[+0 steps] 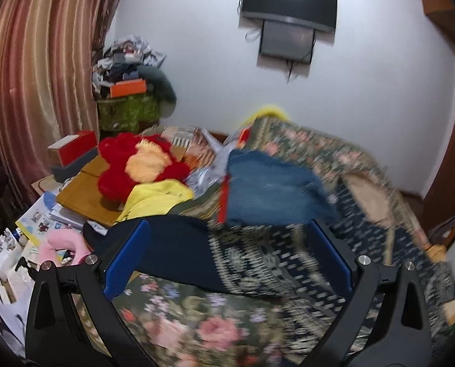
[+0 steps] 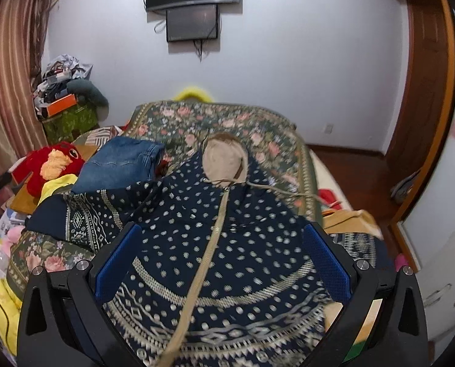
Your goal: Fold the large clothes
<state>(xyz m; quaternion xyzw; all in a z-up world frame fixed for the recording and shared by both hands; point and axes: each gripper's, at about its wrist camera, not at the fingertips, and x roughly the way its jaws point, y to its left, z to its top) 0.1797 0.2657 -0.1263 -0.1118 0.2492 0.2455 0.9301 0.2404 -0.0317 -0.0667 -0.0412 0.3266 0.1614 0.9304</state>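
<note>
Right now our navy dress with pale dotted and geometric print (image 2: 215, 244) lies spread across the green floral bedspread (image 2: 252, 122) on the bed, its beige-lined neck opening at the far end. Our right tongs (image 2: 221, 260) hang wide open above its hem, holding nothing. Our left tongs (image 1: 227, 260) are spread wide too, over a blurred edge of the dress (image 1: 258, 263). Folded blue jeans (image 2: 120, 165) sit just beside the dress, near a red plush toy (image 2: 53, 165).
</note>
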